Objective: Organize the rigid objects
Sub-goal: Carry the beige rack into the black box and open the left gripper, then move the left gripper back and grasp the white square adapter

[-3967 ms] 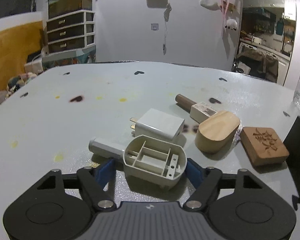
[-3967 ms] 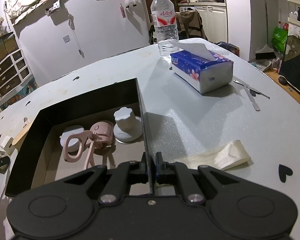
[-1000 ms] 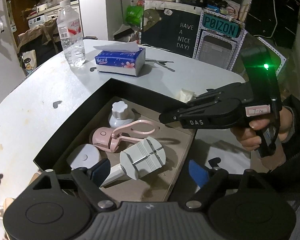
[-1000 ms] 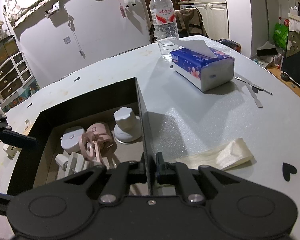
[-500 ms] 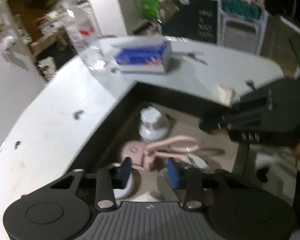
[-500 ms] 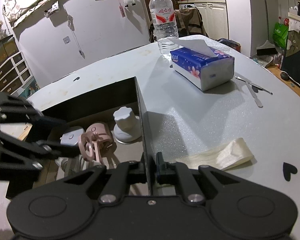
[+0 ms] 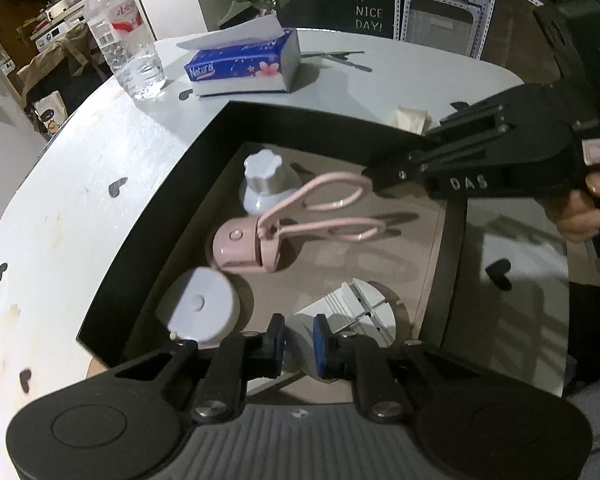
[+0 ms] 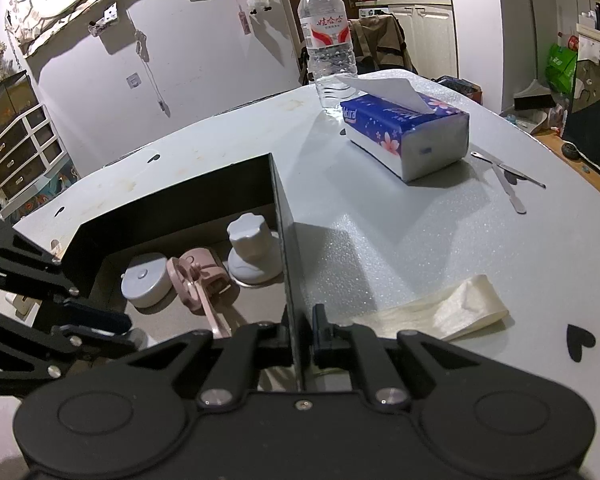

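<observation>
A black box [image 7: 148, 208] on the grey table holds a pink eyelash curler [image 7: 244, 240], a white knob [image 7: 264, 184], a round white disc [image 7: 200, 308] and a white ribbed plastic piece [image 7: 356, 308]. My left gripper [image 7: 299, 340] points down into the box. Its jaws are closing, and the white piece's handle fills the narrow gap between the blue pads. In the right wrist view the left gripper [image 8: 134, 332] reaches in from the left. My right gripper [image 8: 302, 340] is shut on the box's thin right wall [image 8: 286, 240]. It appears in the left wrist view as the black right gripper [image 7: 370, 178], held by a hand [image 7: 580, 216].
A blue tissue pack [image 8: 408, 132] and a water bottle [image 8: 328, 40] stand beyond the box. Thin metal tools [image 8: 508, 184] lie at the far right. A folded cream strip [image 8: 440, 312] lies just right of the box wall.
The left gripper's jaws went from wide to nearly closed, and it dipped lower over the near end of the box. The white ribbed piece, earlier on the table, lies in the box. The right gripper stayed still.
</observation>
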`<state>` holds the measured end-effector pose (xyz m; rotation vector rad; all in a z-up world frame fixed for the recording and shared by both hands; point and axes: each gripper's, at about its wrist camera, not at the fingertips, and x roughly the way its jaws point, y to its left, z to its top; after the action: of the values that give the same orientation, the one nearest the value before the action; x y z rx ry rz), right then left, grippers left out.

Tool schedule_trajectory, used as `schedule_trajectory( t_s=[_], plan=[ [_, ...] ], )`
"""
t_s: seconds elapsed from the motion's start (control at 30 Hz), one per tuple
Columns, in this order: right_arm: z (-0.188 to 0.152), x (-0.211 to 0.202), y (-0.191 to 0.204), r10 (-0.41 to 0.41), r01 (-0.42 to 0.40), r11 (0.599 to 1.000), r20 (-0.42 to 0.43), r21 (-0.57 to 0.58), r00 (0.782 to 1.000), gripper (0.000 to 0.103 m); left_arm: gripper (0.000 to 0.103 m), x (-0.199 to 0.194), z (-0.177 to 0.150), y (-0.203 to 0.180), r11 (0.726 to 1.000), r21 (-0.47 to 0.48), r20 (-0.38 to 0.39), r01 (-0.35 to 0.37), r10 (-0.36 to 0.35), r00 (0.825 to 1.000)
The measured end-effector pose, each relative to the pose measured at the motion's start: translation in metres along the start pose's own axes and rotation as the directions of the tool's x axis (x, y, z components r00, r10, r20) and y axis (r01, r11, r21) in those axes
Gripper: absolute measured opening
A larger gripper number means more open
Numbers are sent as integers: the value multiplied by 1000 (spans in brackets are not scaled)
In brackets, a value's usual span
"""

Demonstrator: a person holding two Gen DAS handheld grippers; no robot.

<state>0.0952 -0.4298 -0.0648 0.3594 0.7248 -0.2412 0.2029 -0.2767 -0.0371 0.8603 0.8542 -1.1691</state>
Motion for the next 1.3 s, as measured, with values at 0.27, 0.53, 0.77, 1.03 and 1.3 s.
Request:
schedule_trajectory(
  t_s=[0.27,0.53,0.77,1.03,1.3],
  plan=[
    [0,0,-1,-3,3,1000,-2,1,1000,8,57,-13,-9,10,995,-95,36,-25,28,999],
    [1,1,1,-11,11,1000,-6,1,1000,8,87,-38,-8,6,983,-182,148,-23,50,988],
    [2,0,3,-18,18,1000,-11,-6,1000,7,94,-56,-12,-10,982,-188,230,-1,45,972],
    [3,-3,6,-31,31,999,-7,-19,1000,7,96,-68,-34,-24,976,-215,284,-37,99,954],
    [4,-6,11,-55,55,998,-1,-39,999,7,101,-79,-66,-22,940,-332,324,-80,194,926]
  ],
)
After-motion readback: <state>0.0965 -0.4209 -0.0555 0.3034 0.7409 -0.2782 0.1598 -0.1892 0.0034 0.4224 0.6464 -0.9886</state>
